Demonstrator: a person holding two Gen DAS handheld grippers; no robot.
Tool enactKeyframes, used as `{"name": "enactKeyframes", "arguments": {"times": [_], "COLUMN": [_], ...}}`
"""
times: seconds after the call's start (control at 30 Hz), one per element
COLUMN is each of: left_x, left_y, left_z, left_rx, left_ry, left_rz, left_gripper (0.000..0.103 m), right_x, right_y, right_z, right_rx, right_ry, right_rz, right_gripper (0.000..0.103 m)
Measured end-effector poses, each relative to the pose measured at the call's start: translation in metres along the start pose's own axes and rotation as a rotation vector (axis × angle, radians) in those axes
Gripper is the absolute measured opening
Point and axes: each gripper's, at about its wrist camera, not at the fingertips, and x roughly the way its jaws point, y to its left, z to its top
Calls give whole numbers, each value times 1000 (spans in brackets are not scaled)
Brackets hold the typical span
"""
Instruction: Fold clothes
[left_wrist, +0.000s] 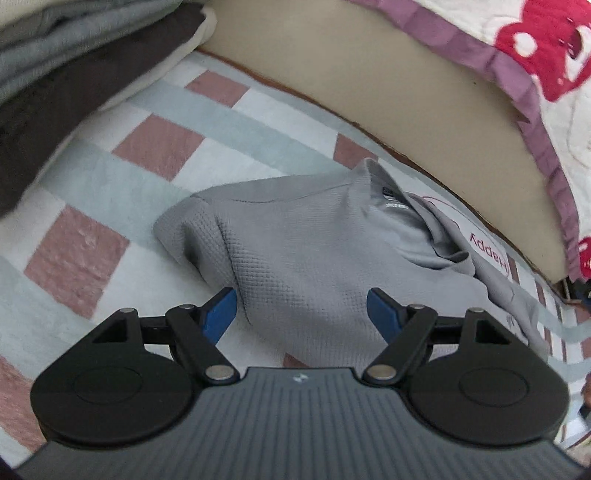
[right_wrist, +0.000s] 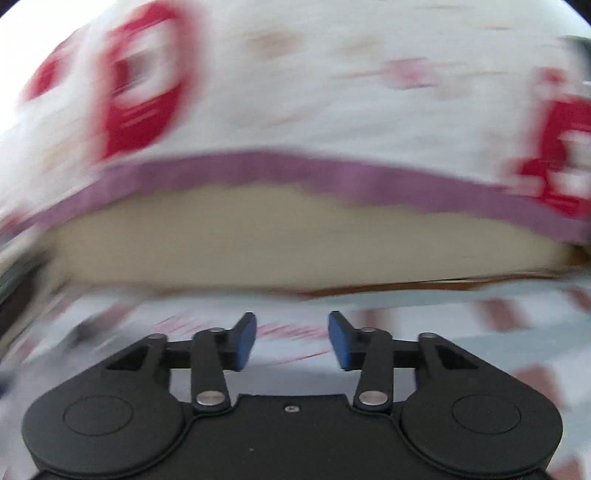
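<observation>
A grey waffle-knit shirt (left_wrist: 306, 240) lies partly folded on a checked bed sheet (left_wrist: 122, 206), its collar and label toward the far right. My left gripper (left_wrist: 301, 314) hovers over the shirt's near edge with its blue pads wide apart; the fabric lies below and between them, and neither pad presses on it. In the blurred right wrist view my right gripper (right_wrist: 291, 339) stands open above the sheet (right_wrist: 461, 347), nothing between its blue pads. The shirt does not show in that view.
A stack of folded grey and dark clothes (left_wrist: 62, 74) sits at the far left. A beige mattress side (left_wrist: 388, 85) rises behind the sheet, with a white quilt with red prints and a purple border (left_wrist: 535, 59) on top; the same quilt (right_wrist: 295, 92) fills the right wrist view.
</observation>
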Motion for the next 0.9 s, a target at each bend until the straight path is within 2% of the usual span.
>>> {"name": "enactKeyframes", "arguments": {"times": [0.1,0.2,0.27,0.33,0.37,0.4,0.43,0.47,0.57,0.67,0.73,0.8,0.83,0.87,0.9], "left_x": [8,10,12,18,21,23,21,19,-10,-31,-34,-27,-16,-3,11], "left_y": [3,1,-4,-9,-12,-14,-21,-28,-61,-87,-108,-124,-127,-129,-129], "left_z": [2,4,5,5,5,5,7,10,27,57,73,85,91,97,102], "left_rx": [-21,-30,-10,23,42,63,106,152,295,343,418,443,418,388,354], "left_ry": [11,-10,-20,-28,-35,-42,-59,-76,-227,-330,-406,-460,-452,-440,-395], "left_rz": [3,-1,-1,9,13,12,24,37,78,46,51,54,71,90,118], "left_gripper": [77,77,77,74,55,31,4,4,4,4,4,9,20,50,64], "right_x": [15,36,49,60,66,71,76,80,74,61,50,44,44,45,48], "right_y": [45,69,64,48,40,33,27,20,-2,-23,-34,-49,-55,-62,-71], "right_z": [-15,-37,-47,-44,-39,-35,-32,-28,-8,15,29,40,43,45,43], "right_rx": [-246,-425,-464,-404,-365,-336,-330,-323,-241,-131,-66,6,41,66,77], "right_ry": [78,184,221,237,237,239,233,202,56,-99,-197,-251,-260,-249,-204], "right_rz": [72,12,-32,-51,-46,-45,-62,-95,-174,-240,-297,-349,-381,-418,-468], "right_gripper": [61,59,59,56,42,5,1,0,0,0,0,0,0,2,5]}}
